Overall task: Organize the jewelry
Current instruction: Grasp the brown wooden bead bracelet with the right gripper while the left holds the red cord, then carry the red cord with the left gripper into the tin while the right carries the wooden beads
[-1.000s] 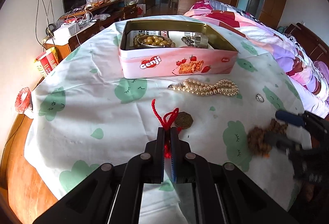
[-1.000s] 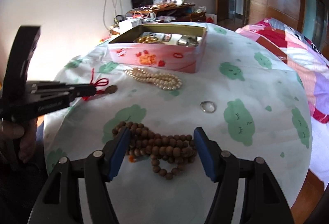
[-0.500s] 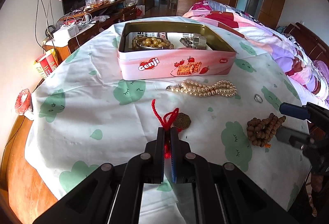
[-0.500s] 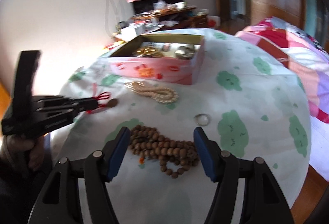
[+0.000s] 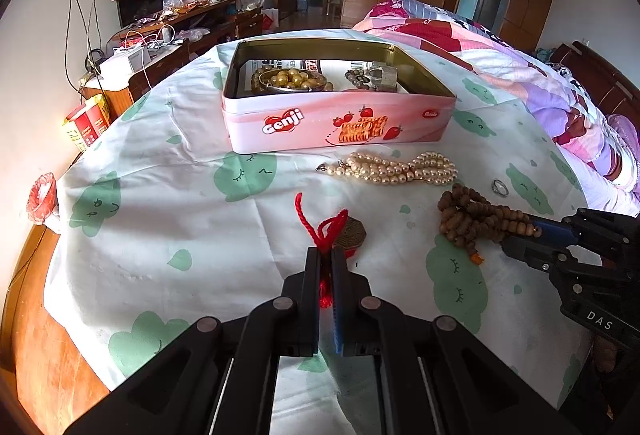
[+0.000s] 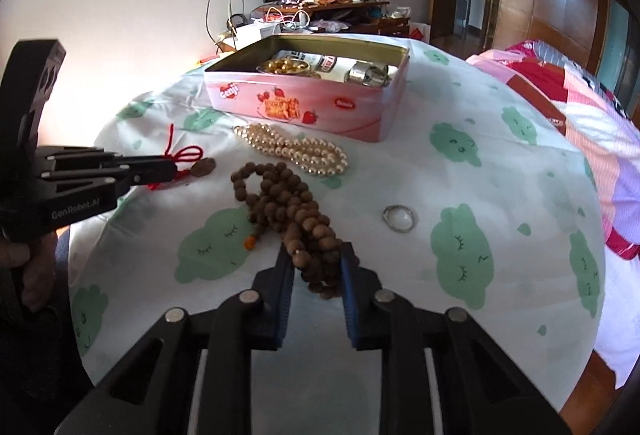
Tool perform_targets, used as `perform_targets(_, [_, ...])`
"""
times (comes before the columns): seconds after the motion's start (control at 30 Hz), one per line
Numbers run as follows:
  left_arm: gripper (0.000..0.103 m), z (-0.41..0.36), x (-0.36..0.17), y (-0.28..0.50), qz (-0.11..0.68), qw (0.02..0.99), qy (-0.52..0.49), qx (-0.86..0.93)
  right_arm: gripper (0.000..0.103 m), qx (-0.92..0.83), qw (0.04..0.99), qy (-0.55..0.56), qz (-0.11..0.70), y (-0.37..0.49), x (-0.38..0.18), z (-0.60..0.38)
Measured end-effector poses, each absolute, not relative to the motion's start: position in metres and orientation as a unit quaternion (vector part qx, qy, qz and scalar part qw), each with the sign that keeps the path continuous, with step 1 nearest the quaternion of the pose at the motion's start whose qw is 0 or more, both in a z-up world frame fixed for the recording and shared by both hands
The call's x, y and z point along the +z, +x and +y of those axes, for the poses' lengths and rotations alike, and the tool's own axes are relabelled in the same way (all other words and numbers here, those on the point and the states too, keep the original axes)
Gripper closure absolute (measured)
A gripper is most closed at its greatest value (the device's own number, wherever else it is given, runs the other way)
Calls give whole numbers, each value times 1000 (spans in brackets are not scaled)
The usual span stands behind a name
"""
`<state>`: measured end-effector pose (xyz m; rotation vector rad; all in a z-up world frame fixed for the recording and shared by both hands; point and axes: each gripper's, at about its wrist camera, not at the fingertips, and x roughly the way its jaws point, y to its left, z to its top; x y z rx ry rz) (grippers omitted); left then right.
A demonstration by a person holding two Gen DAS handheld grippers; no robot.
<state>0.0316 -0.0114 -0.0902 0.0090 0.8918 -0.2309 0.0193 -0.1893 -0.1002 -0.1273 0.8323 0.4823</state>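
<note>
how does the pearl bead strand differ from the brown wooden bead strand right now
The cream pearl bead strand lies free beside the pink tin; the brown wooden bead strand sits between the right gripper's closing jaws. The pearls are glossy and pale, the wooden beads matt and dark. Both are bunched on the white cloth.

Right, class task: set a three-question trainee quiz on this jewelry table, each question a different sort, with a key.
1. True or false: the silver ring lies inside the pink Genji tin.
2. Which gripper pinches the red cord?
3. The right gripper has its jaws around: A pearl necklace, B brown wooden bead strand, C coin pendant.

Key: 1 false, it lies on the cloth. 2 the left gripper. 3 B.
</note>
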Motion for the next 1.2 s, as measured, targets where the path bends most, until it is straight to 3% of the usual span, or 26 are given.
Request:
perform_targets(0.33, [99,-12,-89,31,427,897,5,-114,87,239,891,-39,385,17,-95,-187])
perform_targets(1.2, [99,-6,-45,47,376,919,1,-114,87,227,924,2,307,25,-50,-189])
